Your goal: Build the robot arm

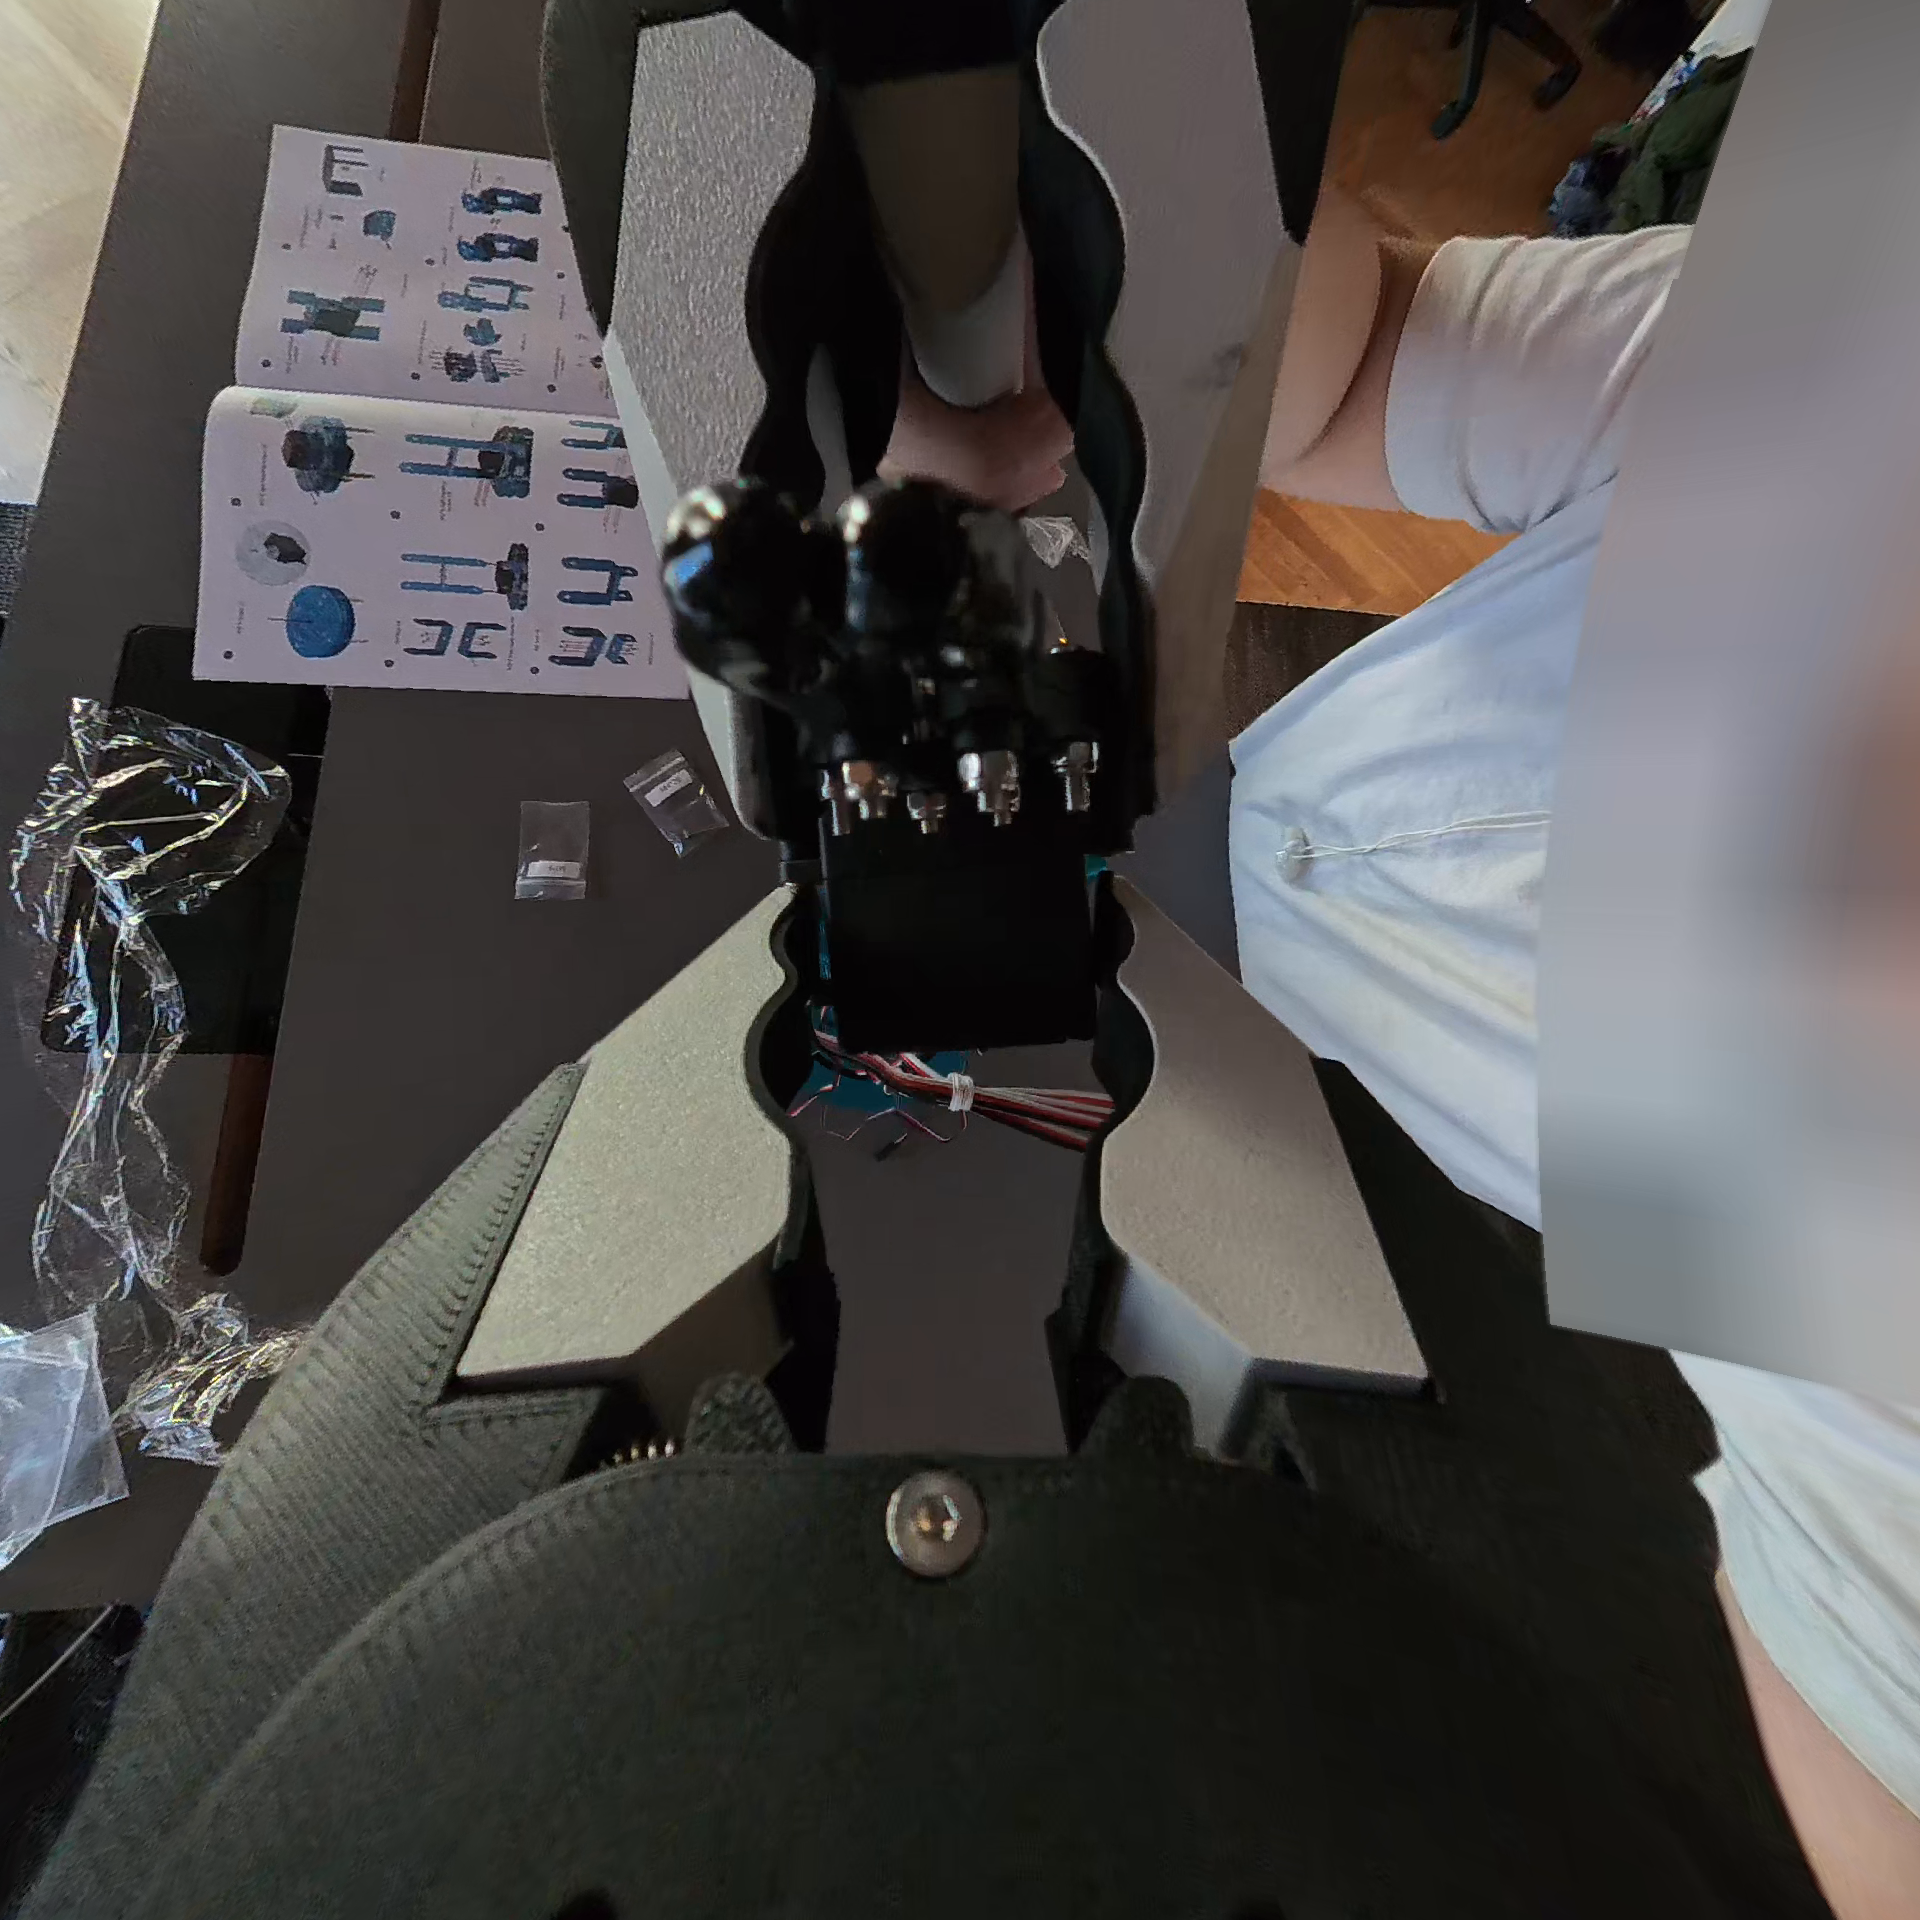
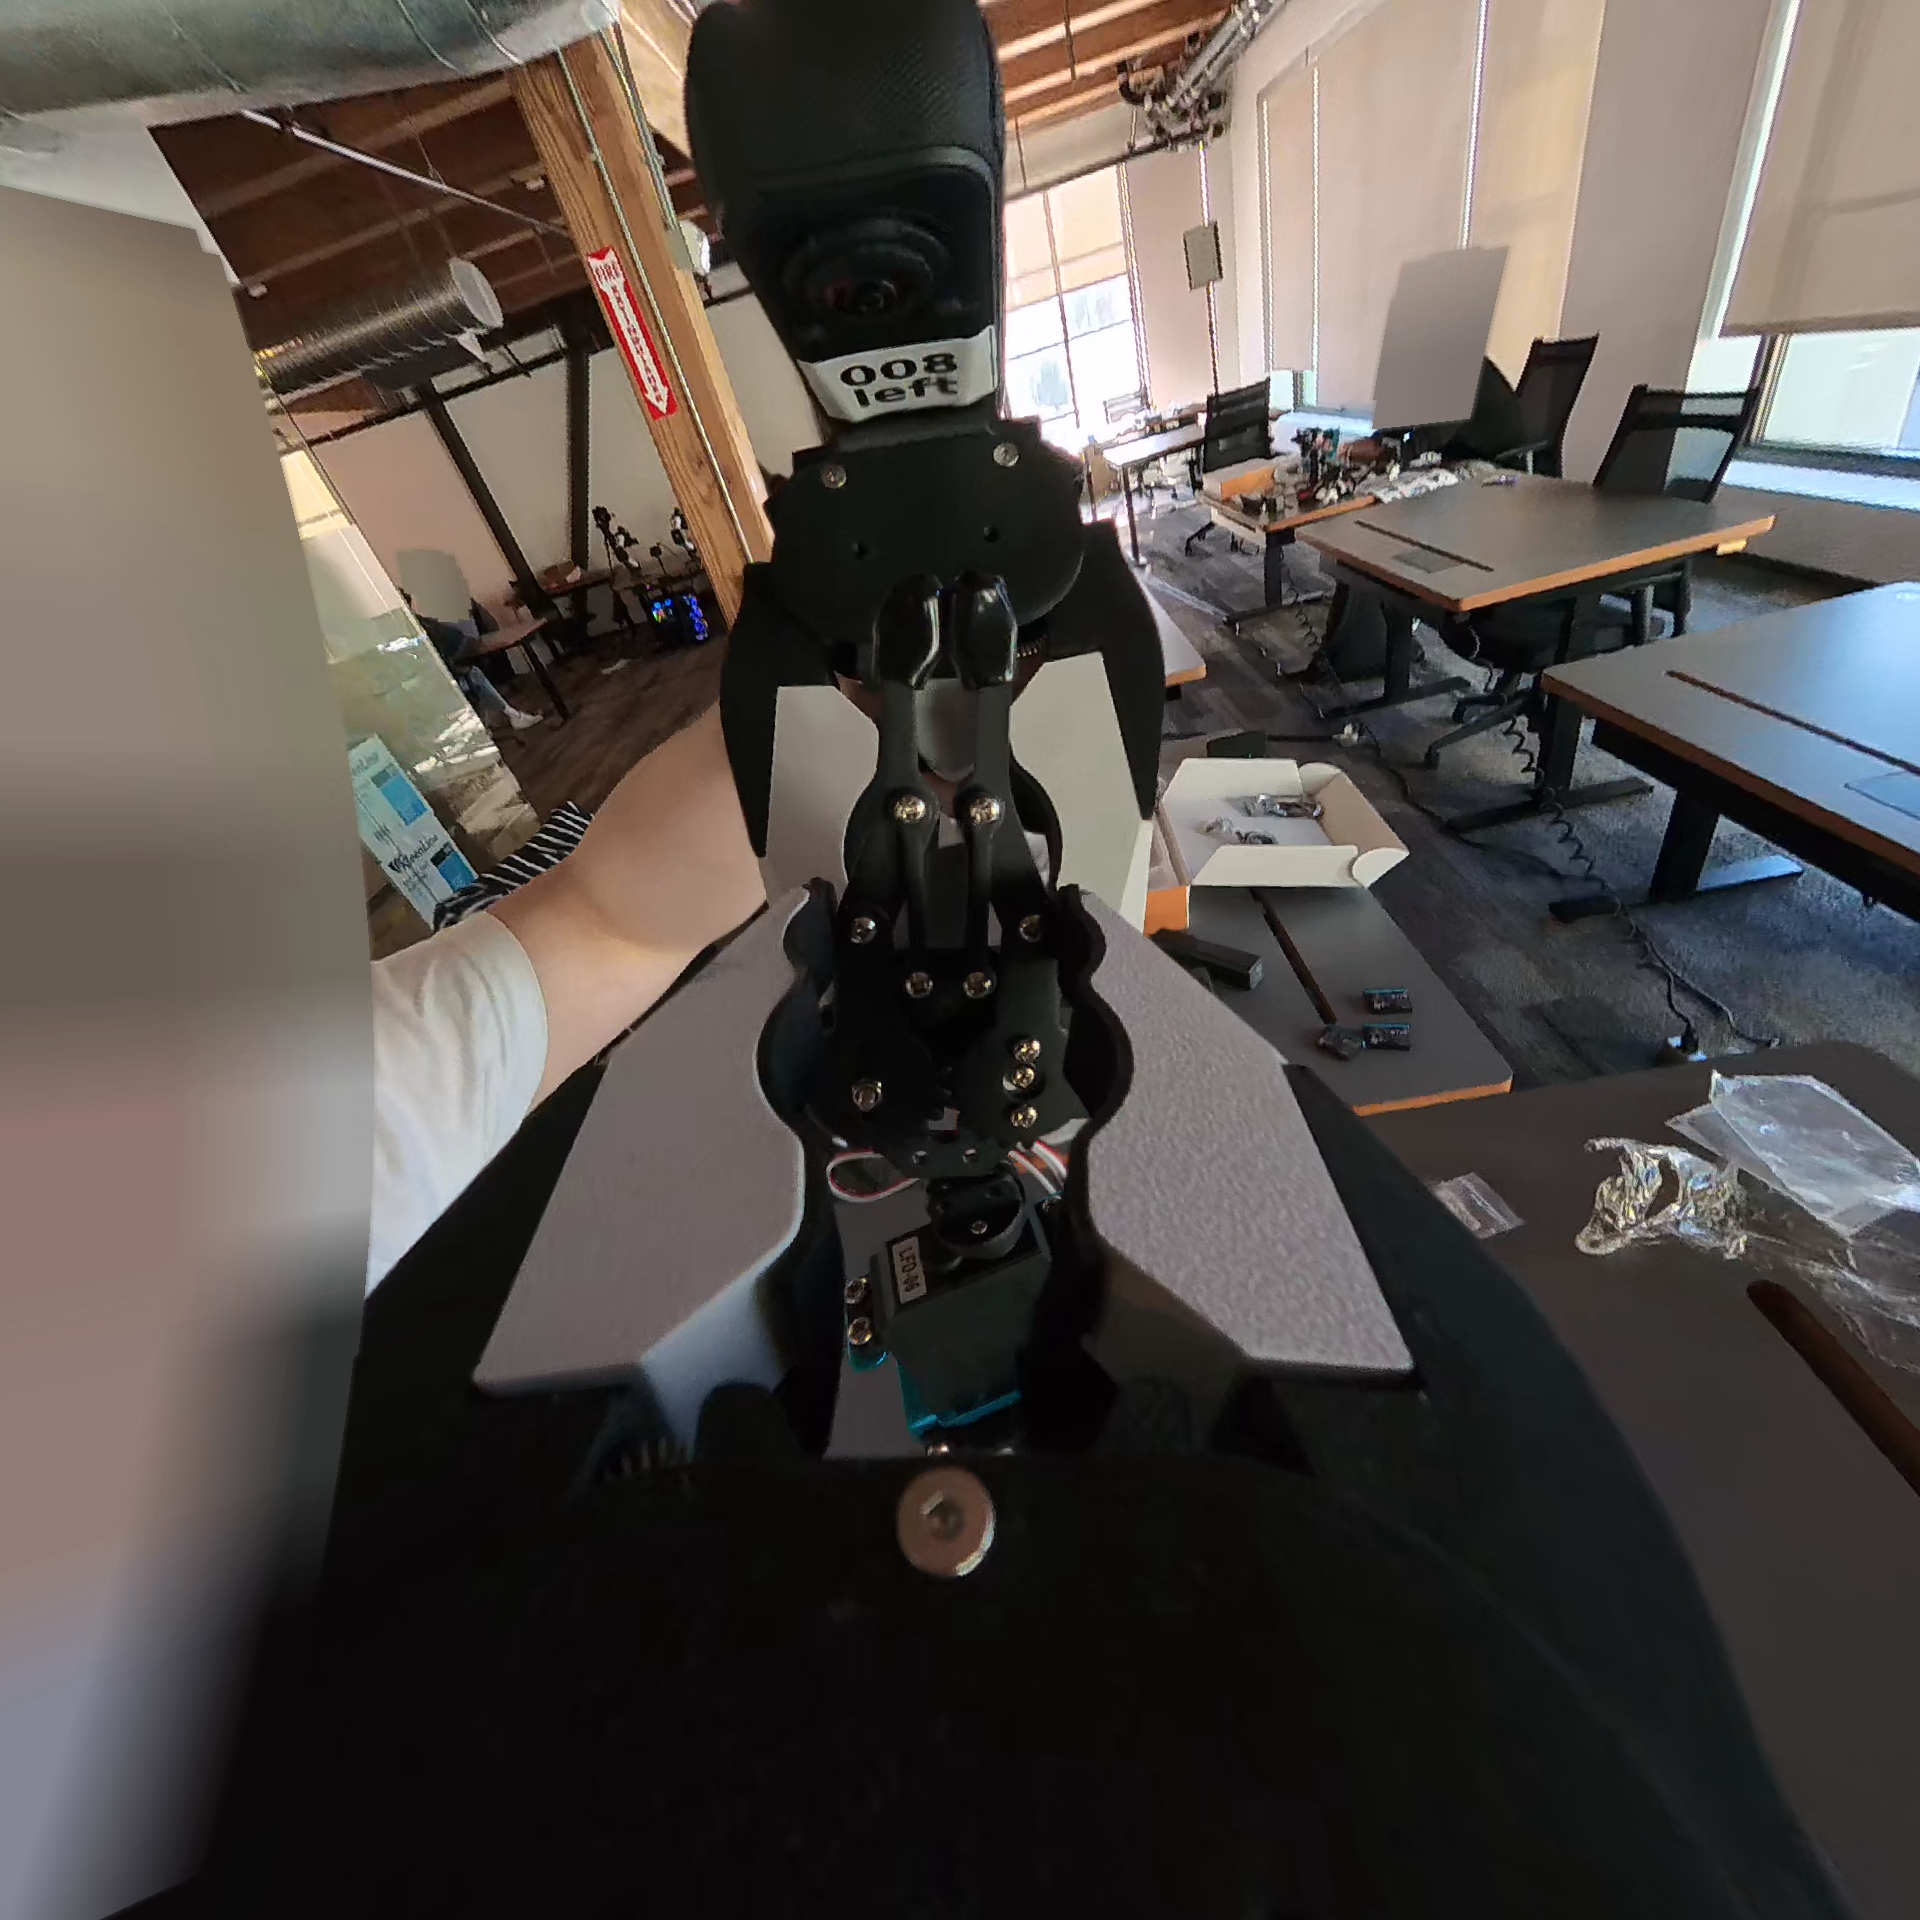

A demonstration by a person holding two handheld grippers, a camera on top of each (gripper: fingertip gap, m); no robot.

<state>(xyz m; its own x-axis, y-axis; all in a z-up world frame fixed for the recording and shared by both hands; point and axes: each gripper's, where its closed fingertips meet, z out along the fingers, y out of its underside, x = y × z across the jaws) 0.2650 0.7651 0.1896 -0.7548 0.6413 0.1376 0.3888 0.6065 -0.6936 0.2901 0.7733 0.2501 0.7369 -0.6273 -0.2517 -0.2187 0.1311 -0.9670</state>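
Gripping one black claw assembly (image 2: pixel 940 997) end-on, right gripper (image 2: pixel 940 1039) and left gripper (image 1: pixel 940 935) face each other. Both jaws appear narrowed on it, long axis running between them.

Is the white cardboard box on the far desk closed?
No, the white cardboard box sits with its lid flaps folded open, small dark parts visible inside.

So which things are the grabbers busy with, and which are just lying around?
In the grippers: black claw mechanism, held between left gripper and right gripper.
Lying about: instruction sheets, crumpled clear wrap, small clear bags, open white box.
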